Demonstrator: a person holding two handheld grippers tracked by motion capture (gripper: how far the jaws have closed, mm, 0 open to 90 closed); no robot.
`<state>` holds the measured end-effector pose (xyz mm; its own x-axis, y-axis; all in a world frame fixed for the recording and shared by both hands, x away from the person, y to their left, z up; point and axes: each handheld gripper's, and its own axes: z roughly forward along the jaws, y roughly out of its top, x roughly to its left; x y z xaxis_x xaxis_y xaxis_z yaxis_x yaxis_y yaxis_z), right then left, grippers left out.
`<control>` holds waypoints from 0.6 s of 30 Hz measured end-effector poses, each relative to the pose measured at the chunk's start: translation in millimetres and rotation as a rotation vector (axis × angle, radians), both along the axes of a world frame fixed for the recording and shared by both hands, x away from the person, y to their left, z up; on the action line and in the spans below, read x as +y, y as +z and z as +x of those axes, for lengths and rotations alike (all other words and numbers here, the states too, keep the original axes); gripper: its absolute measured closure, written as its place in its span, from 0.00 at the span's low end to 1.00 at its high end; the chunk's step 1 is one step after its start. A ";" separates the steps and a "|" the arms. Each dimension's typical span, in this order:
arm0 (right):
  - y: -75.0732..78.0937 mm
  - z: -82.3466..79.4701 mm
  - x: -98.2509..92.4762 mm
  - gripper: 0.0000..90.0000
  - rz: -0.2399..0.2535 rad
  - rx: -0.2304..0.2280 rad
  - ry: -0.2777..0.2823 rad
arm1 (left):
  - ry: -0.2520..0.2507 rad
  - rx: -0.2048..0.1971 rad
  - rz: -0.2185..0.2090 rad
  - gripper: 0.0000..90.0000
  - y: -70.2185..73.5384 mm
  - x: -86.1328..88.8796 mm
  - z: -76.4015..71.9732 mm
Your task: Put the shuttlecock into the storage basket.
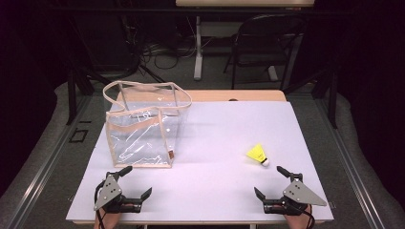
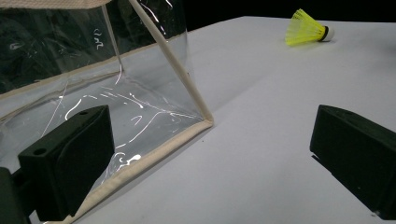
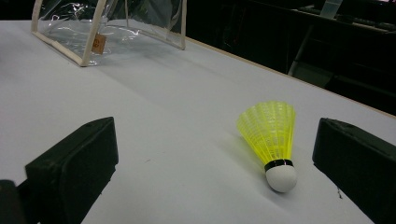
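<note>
A clear plastic bag with beige trim stands upright on the left of the white table, its top open. A yellow shuttlecock with a white cork lies on its side at the right. My left gripper rests open near the front edge, just in front of the bag's lower corner. Open as well, my right gripper sits near the front right edge. The shuttlecock lies a little ahead of its jaws, closer to the right one. Nothing is between either pair of jaws.
Beyond the table's far edge stand a dark folding chair and a white desk leg among floor cables. A bare stretch of table lies between the two grippers. A small brown tag hangs on the bag's corner.
</note>
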<state>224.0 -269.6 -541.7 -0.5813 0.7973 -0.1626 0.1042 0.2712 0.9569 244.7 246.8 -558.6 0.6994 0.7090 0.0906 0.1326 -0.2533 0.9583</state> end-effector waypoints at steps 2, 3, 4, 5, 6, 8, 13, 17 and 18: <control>-0.4 0.4 -0.2 0.00 -0.002 0.005 0.002 | -0.003 -0.003 0.007 0.00 0.2 -0.5 0.5; -0.5 0.5 -0.3 0.00 -0.002 0.007 0.002 | -0.005 -0.001 0.007 0.00 0.2 -0.8 0.4; -0.6 0.9 -0.5 0.00 0.000 0.006 0.003 | -0.005 -0.001 0.009 0.00 0.2 -1.0 0.4; -0.7 1.2 -0.5 0.00 0.001 0.006 0.003 | -0.008 -0.002 0.009 0.00 0.2 -1.2 0.3; -0.7 1.2 -0.5 0.00 0.001 0.006 0.003 | -0.008 -0.002 0.009 0.00 0.2 -1.2 0.3; -0.8 1.8 -0.6 0.00 0.000 0.010 0.004 | -0.014 -0.009 0.007 0.00 0.8 -1.0 -0.4; -0.5 1.9 -0.2 0.00 -0.002 0.014 0.006 | -0.014 -0.011 0.008 0.00 1.1 -1.1 -0.8; -0.1 2.5 0.0 0.00 -0.007 0.017 0.000 | -0.016 -0.009 0.010 0.00 1.0 -1.4 -0.8; -0.3 2.8 0.1 0.00 -0.007 0.019 0.000 | -0.016 -0.009 0.010 0.00 1.0 -1.4 -0.8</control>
